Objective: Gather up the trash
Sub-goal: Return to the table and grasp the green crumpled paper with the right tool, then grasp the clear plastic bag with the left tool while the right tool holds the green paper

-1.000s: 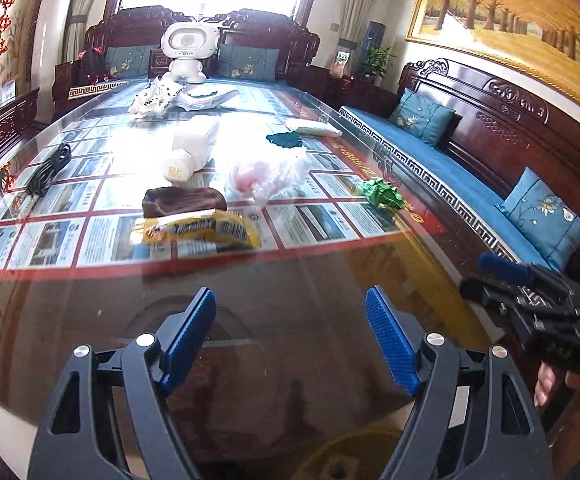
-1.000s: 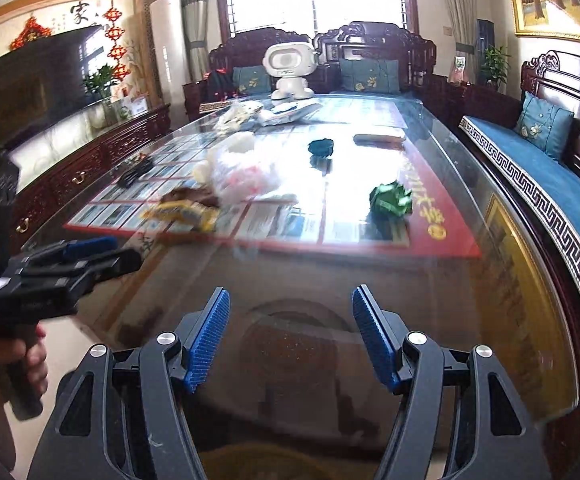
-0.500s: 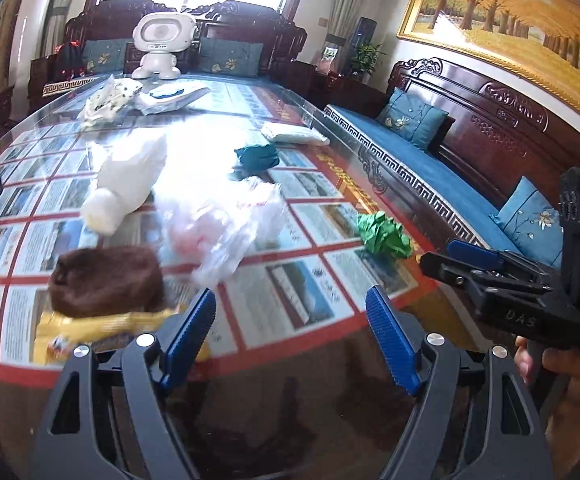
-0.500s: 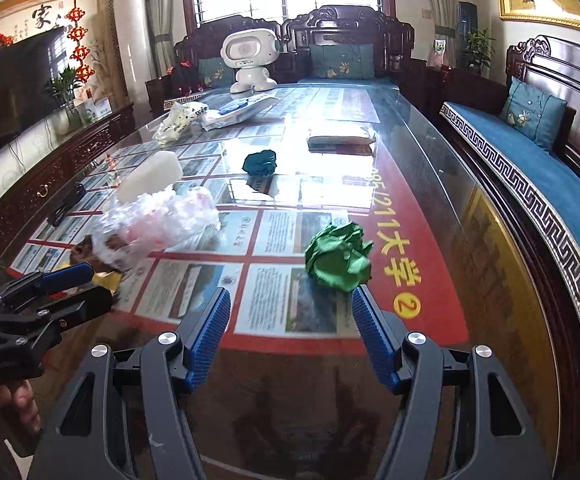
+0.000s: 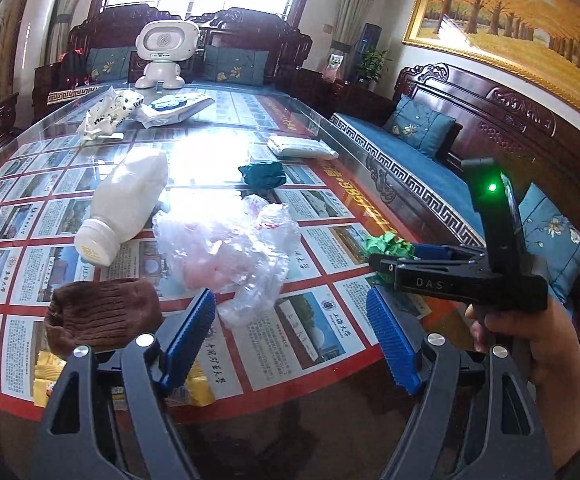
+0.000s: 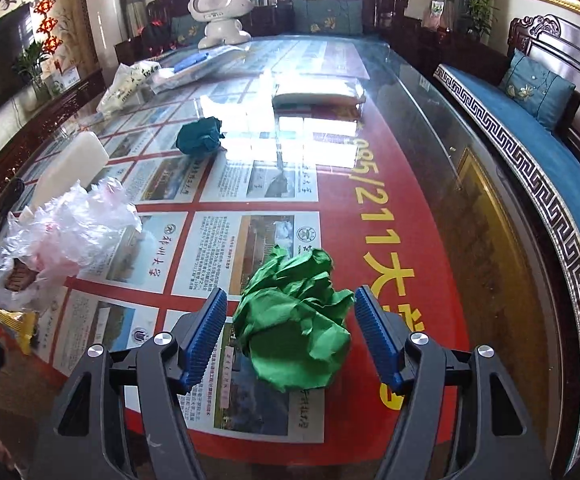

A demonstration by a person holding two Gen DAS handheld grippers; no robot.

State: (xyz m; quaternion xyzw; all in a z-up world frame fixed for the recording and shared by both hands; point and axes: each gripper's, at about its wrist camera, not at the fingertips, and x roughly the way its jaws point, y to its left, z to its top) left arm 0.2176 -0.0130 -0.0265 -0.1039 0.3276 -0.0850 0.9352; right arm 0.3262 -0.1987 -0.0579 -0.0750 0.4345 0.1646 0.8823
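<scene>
Green paper wad [image 6: 296,320] sits low centre in the right wrist view, on the glass table [image 6: 490,240], between my right gripper's [image 6: 290,332] blue pads [image 6: 206,330]. Jaws are closing; pads not yet pressing on it, small gaps both sides. So nothing collected yet, by my reading.

Left gripper [image 5: 290,336] spread wide, empty, hovering just short of the plastic bag [image 5: 230,248], mid-frame in the left view.

Still out on the table: white bottle [image 5: 122,208] centre left, brown knit piece [image 5: 98,316] and yellow wrapper [image 5: 46,376] lower left, teal wad [image 5: 262,174] centre. No bin visible in either view.
</scene>
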